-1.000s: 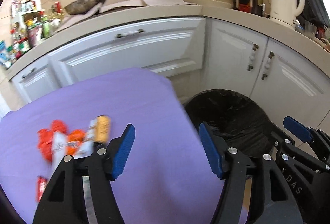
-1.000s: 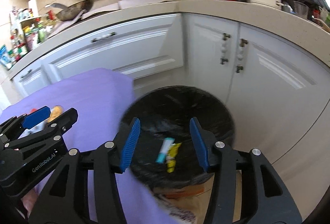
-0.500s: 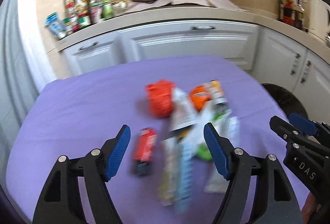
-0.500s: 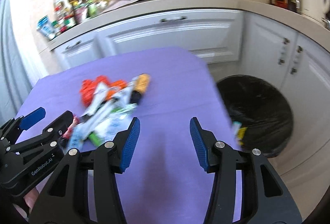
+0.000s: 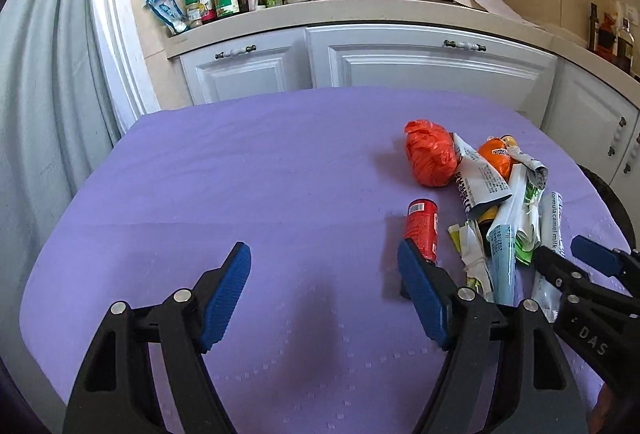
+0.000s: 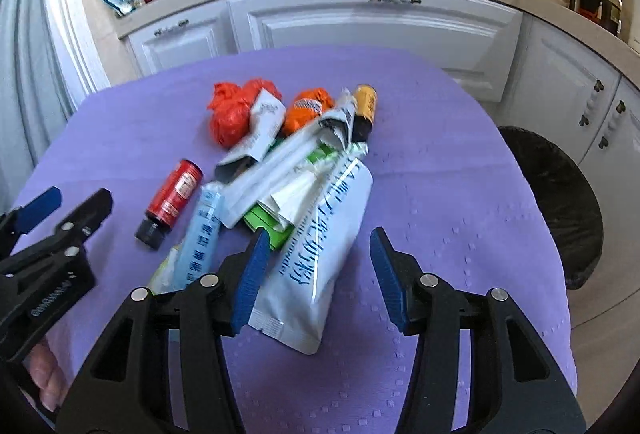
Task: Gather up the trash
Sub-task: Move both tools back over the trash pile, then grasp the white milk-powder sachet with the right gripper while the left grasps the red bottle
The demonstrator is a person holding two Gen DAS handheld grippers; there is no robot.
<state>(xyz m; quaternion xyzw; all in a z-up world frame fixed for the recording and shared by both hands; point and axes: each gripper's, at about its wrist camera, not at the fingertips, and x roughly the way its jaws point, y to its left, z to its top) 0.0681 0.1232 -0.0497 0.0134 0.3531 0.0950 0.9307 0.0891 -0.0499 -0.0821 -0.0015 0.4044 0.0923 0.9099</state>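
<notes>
A heap of trash lies on the purple tablecloth: a crumpled red plastic bag, a small red bottle lying on its side, and wrappers. The left gripper hovers over bare cloth with its jaws wide apart and nothing between them; the red bottle lies just beyond its right finger. Only the right wrist view shows the large white pouch under the right gripper, whose jaws stand partly open, gripping nothing. That view also shows the black-lined trash bin beside the table, by the white cabinets.
</notes>
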